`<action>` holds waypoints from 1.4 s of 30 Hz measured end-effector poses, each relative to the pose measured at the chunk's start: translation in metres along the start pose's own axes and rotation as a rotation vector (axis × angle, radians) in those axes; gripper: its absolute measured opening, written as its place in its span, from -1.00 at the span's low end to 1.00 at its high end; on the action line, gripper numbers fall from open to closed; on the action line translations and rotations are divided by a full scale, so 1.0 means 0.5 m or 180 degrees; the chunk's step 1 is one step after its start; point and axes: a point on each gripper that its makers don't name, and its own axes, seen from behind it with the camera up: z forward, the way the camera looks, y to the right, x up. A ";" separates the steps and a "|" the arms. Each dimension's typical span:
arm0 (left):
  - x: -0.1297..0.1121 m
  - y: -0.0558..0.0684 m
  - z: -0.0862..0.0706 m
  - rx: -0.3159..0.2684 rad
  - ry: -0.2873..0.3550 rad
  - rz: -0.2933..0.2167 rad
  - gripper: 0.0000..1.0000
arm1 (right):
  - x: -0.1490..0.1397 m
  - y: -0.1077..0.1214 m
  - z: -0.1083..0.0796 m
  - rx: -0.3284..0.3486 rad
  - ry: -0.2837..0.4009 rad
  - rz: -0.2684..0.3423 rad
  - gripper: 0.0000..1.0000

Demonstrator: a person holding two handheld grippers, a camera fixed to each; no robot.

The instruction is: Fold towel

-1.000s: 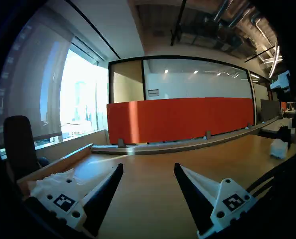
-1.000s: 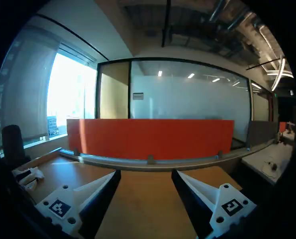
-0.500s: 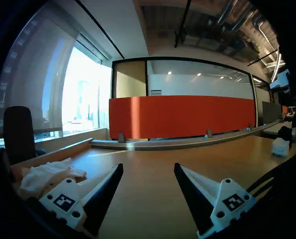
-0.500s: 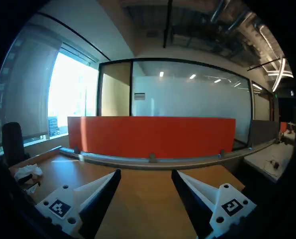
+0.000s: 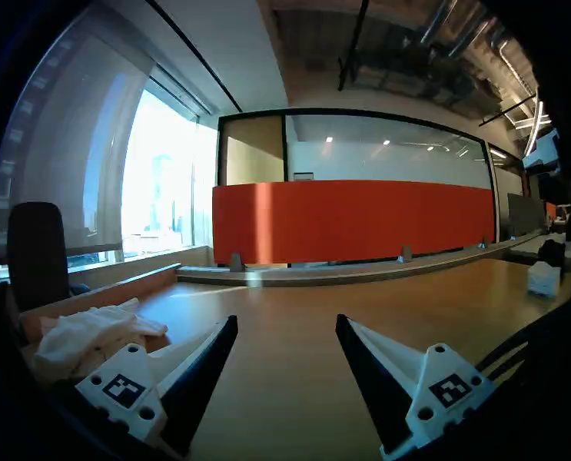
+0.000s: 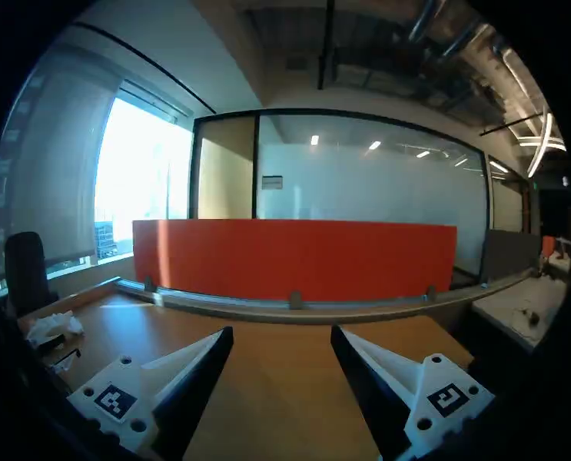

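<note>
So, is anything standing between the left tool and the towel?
Nothing visible does. The crumpled towel lies on the wooden desk, off to the left of the open left tool, with no object between them.

Count, from both views:
- Tools: 2, a left tool (image 5: 285, 318) and a right tool (image 6: 281, 330), with 2 fingers (image 5: 200, 369) each.
- Towel (image 5: 93, 334): 1, crumpled.
- Desk (image 5: 285, 361): 1.
- Orange partition (image 5: 354, 219): 1.
- Black chair (image 5: 35, 253): 1.
- Small white item (image 5: 542, 278): 1; kind unclear.
</note>
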 end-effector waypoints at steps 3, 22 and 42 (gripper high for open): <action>-0.002 0.000 0.001 -0.0005 -0.0011 -0.0013 0.89 | 0.002 0.007 -0.002 -0.0011 -0.0005 -0.0001 0.96; -0.010 -0.011 0.005 0.0007 -0.0028 -0.0065 0.89 | -0.002 0.016 0.011 -0.0003 -0.0018 0.0041 0.96; -0.026 -0.007 0.011 0.0004 -0.0025 -0.0070 0.90 | -0.023 0.092 -0.009 -0.0234 0.0109 -0.0089 0.96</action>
